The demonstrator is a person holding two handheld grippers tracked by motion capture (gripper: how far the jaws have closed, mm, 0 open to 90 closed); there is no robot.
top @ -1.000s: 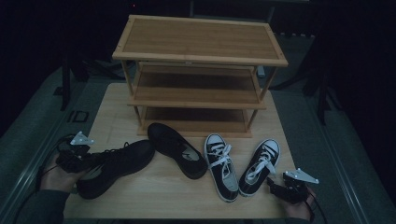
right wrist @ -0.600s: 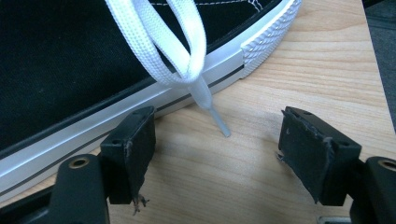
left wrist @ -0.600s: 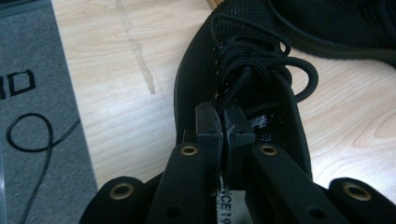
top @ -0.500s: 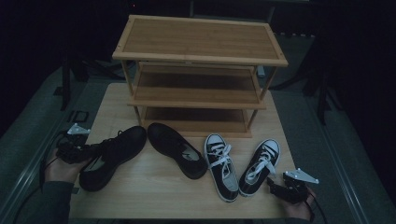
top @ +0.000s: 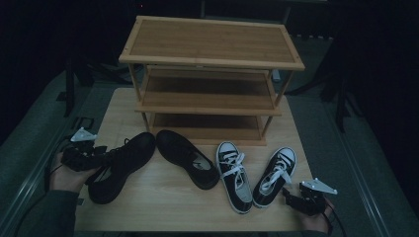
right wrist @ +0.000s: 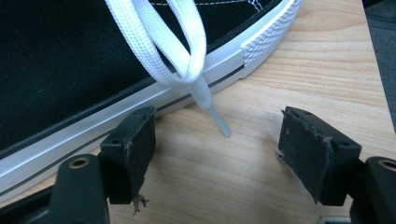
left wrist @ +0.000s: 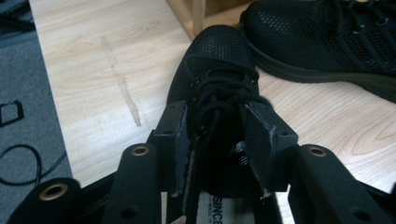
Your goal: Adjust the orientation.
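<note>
Black mesh is what I have in front of my left gripper [left wrist: 217, 140]: the black lace-up shoe [top: 121, 165] lies on the near-left part of the wooden table [top: 163, 207], toe pointing towards the rack, and my jaws have just been opening around its tongue and laces. In the left gripper view the laces and tongue sit between the two jaws, which stand about half apart and, as far as I can judge, no longer pinch anything, so I read this as a release with the shoe resting on the table. Just beside it lies its partner, the second black shoe [top: 188, 158], toes near each other. Further right sit the two black-and-white canvas sneakers [top: 257, 173], side by side with white laces. My right gripper [right wrist: 217, 149] rests on the near-right corner, jaws wide apart and empty, with one sneaker's white sole and a lace tip [right wrist: 219, 121] just ahead of them. Behind everything stands the three-tier bamboo shoe rack [top: 210, 74], all shelves bare. So, by my judgement, the work is barely begun: four shoes wait on the table, none shelved, and each pair needs lifting onto a tier.
</note>
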